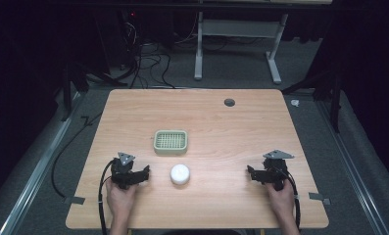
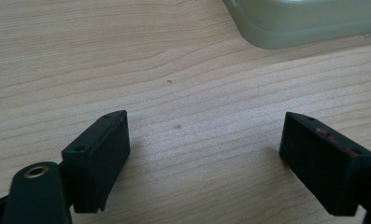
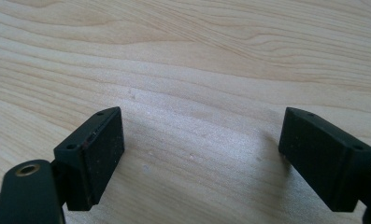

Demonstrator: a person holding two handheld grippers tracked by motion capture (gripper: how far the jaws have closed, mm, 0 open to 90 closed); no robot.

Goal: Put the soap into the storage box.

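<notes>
Both tools rest low on the bench [image 1: 206,122], jaws spread wide and empty: left tool [image 1: 145,172], right tool [image 1: 249,171]. A white round soap [image 1: 180,174] lies just beside the left tool, near the green slotted dish [image 1: 170,142], which looks empty. Best to approach the soap squarely, gripping its sides gently.

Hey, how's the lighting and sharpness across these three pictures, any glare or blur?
High view: the table is brightly lit against dark surroundings, and the white round object glares, losing detail. Left gripper view: wood grain sharp, the green tray slightly soft. Right gripper view: both jaws of the right tool cast soft shadows on the wood.
</notes>
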